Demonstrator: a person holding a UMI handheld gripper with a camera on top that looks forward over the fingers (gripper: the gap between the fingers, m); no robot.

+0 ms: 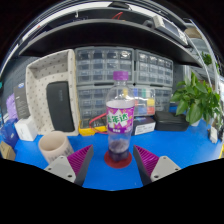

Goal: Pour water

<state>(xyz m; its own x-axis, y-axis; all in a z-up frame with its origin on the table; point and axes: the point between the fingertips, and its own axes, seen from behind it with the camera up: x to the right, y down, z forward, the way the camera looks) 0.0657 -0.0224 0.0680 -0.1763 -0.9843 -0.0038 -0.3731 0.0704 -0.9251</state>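
Fingers (84,161) spread wide, gripping nothing; gripper (113,163) sits low on the blue table (190,148). Bottle (120,122) stands upright just ahead, between the pads, gaps both sides. Likely thin, slick plastic, part-full: squeeze the label band gently. Cup (54,146) sits left; drawers (105,70) beyond.

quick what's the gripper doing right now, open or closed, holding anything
Gripper: open, holding nothing; the bottle stands between its fingers with a gap at each side.

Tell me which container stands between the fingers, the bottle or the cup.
The bottle, clear with a purple cap, stands between the open fingers. The pinkish cup sits off to their left.
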